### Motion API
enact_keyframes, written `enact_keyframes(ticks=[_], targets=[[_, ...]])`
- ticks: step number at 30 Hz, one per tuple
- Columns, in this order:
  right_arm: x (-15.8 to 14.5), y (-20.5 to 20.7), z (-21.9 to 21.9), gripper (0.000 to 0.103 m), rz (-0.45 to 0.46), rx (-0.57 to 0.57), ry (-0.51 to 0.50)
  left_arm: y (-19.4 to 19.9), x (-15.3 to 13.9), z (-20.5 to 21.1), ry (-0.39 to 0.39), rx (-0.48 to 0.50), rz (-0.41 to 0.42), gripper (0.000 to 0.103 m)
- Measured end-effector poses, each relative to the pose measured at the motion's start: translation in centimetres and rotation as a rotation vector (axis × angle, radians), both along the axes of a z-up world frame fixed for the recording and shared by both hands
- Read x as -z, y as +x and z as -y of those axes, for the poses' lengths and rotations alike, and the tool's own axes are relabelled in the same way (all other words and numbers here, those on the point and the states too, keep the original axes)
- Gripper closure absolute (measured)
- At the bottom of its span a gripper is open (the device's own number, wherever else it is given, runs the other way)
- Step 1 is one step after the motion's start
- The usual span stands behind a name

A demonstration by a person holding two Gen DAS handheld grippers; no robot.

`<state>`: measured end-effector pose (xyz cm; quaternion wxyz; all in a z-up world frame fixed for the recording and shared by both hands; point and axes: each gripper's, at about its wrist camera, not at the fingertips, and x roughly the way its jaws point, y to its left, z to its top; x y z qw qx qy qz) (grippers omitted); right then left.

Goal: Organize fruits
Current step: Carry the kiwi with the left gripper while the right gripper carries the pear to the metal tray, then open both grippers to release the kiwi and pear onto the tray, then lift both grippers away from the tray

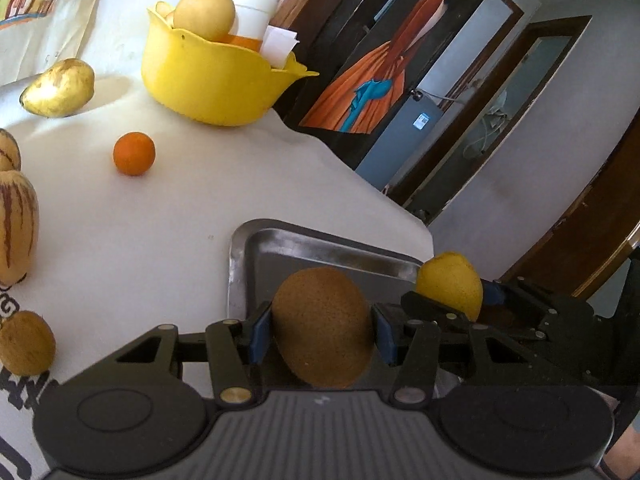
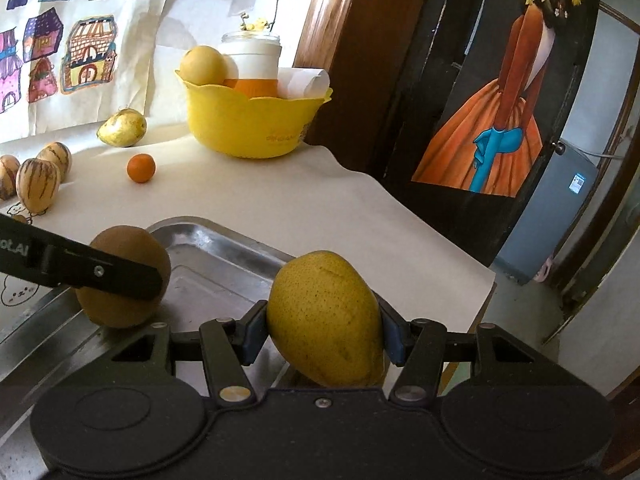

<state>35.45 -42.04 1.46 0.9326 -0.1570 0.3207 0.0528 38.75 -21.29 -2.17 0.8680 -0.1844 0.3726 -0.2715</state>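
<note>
Two grippers each hold one fruit over the metal tray (image 1: 248, 264). The left gripper (image 1: 322, 332) is partly open, and its blue pads squeeze a brown kiwi (image 1: 322, 328) from both sides. The right gripper (image 2: 324, 322) is partly open too, and it grips a yellow mango (image 2: 324, 316) the same way. Each fruit sits in the middle of the pads, probably so it does not slip out. Both point down at the tray, so I think the fruits go there next. The tray looks bare under them.

More fruit waits on the white table (image 2: 260, 192): a small orange (image 2: 141, 168), a yellow pear (image 2: 122, 127), some striped melons (image 2: 38, 184) and another kiwi (image 1: 26, 342). A yellow bowl (image 2: 248, 128) near the back holds a round pear (image 2: 203, 65) and a white jar (image 2: 254, 62). Behind the table hang kids' drawings of houses (image 2: 60, 48). A dark door with a painting of an orange dress (image 2: 492, 136) stands to the right.
</note>
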Motion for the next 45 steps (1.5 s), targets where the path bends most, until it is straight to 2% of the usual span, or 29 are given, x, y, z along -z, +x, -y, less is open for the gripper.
enact_keyframes(ticks=[8,16,20,23,26,28,32,36,40,45], targets=[[0.3,-0.2,-0.3,0.044,0.003,-0.021,-0.024,0.1,-0.2,-0.1,0.007,0.001,-0.027,0.047],[0.6,-1.6,-0.9,0.041,0.035,-0.047,-0.057,0.8,-0.5,-0.8,-0.045,-0.030,-0.098,0.045],[0.2,-2.4,-1.0,0.041,0.050,-0.039,-0.055,0.3,-0.9,-1.3,-0.046,-0.036,-0.099,0.045],[-0.1,-3.1,-0.9,0.036,0.058,-0.031,-0.050,-0.5,-1.6,-2.1,-0.065,-0.051,-0.099,0.044],[-0.6,-4.2,-0.9,0.030,0.078,-0.010,-0.027,-1.6,-2.8,-2.6,-0.058,-0.054,-0.062,0.038],[-1.0,-5.0,-0.7,0.020,0.093,0.023,-0.004,-2.6,-3.6,-2.9,-0.049,-0.054,-0.032,0.027],[-1.6,-6.9,-0.8,0.016,0.111,0.090,0.053,-5.2,-5.4,-3.9,-0.012,-0.064,0.044,0.016],[-2.3,-9.6,-1.5,0.006,0.133,0.126,0.105,-8.2,-6.8,-4.8,0.032,-0.077,0.118,0.005],[-3.4,-12.5,-2.6,0.001,0.150,0.127,0.138,-11.6,-7.9,-5.6,0.095,-0.101,0.202,0.001],[-5.0,-16.4,-3.8,0.001,0.151,0.125,0.163,-15.9,-8.6,-7.2,0.142,-0.156,0.287,0.001]])
